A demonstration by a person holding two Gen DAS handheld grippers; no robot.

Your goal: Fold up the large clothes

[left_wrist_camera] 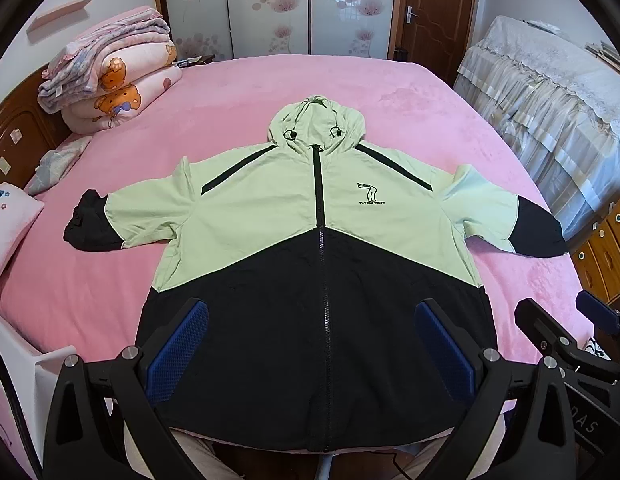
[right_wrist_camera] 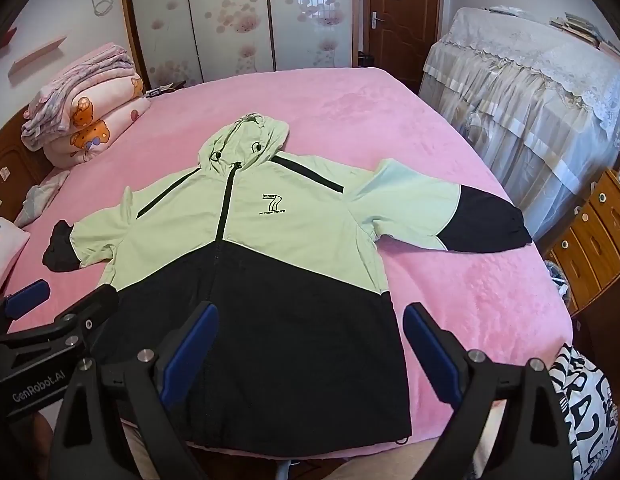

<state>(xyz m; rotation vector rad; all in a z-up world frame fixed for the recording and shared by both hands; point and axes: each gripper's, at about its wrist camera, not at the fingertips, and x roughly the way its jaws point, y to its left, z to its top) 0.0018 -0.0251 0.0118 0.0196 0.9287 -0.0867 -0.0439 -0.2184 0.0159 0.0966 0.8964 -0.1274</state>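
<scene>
A large hooded jacket (left_wrist_camera: 270, 208), light green above and black below, lies flat and face up on the pink bed (left_wrist_camera: 270, 84), zipped, both sleeves spread sideways, hood pointing away. It also shows in the right wrist view (right_wrist_camera: 270, 248). My left gripper (left_wrist_camera: 311, 320) is open and empty, hovering over the black hem near the zipper. My right gripper (right_wrist_camera: 310, 328) is open and empty over the hem's right part. The right gripper shows at the lower right of the left wrist view (left_wrist_camera: 565, 320); the left gripper shows at the lower left of the right wrist view (right_wrist_camera: 66, 296).
Folded quilts (left_wrist_camera: 114, 80) are stacked at the bed's far left corner, pillows (left_wrist_camera: 10, 220) along the left edge. A lace-covered cabinet (left_wrist_camera: 549, 100) and wooden drawers (left_wrist_camera: 605, 248) stand to the right. A wardrobe and door lie beyond the bed. A black-and-white patterned cloth (right_wrist_camera: 585, 400) is at the near right.
</scene>
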